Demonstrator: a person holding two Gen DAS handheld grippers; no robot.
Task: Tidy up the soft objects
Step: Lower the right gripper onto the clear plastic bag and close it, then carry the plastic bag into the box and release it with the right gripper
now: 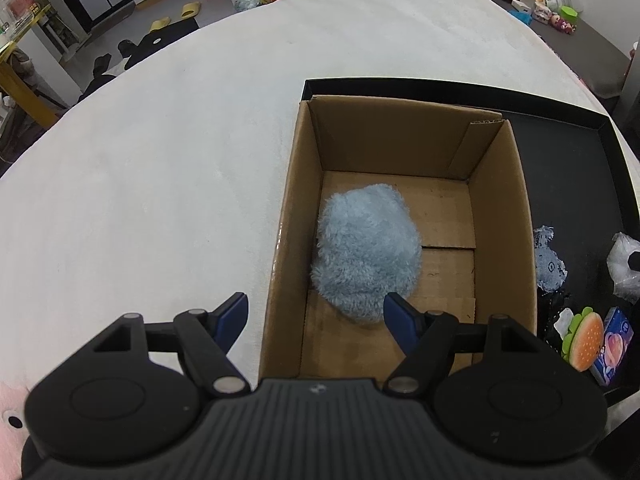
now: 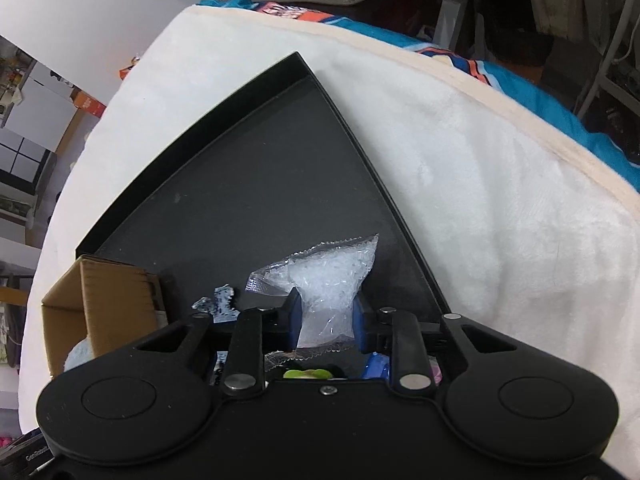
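A fluffy light-blue plush [image 1: 368, 252] lies inside an open cardboard box [image 1: 504, 216]. My left gripper [image 1: 316, 314] is open and empty, just above the box's near left edge. My right gripper [image 2: 326, 320] is shut on a clear plastic bag of white pellets [image 2: 332, 276] and holds it over the black tray [image 2: 248, 184]. The same bag shows at the right edge of the left wrist view [image 1: 624, 264]. The box corner [image 2: 100, 300] and a bit of the blue plush [image 2: 80, 354] show at the lower left of the right wrist view.
The black tray [image 1: 576, 184] holds the box, a grey-blue patterned pouch [image 1: 550, 260], a burger-shaped toy [image 1: 584, 340] and a colourful packet [image 1: 614, 344]. All sit on a white fleece-covered surface [image 1: 180, 180]. A pink plush [image 1: 10, 420] shows at the lower left.
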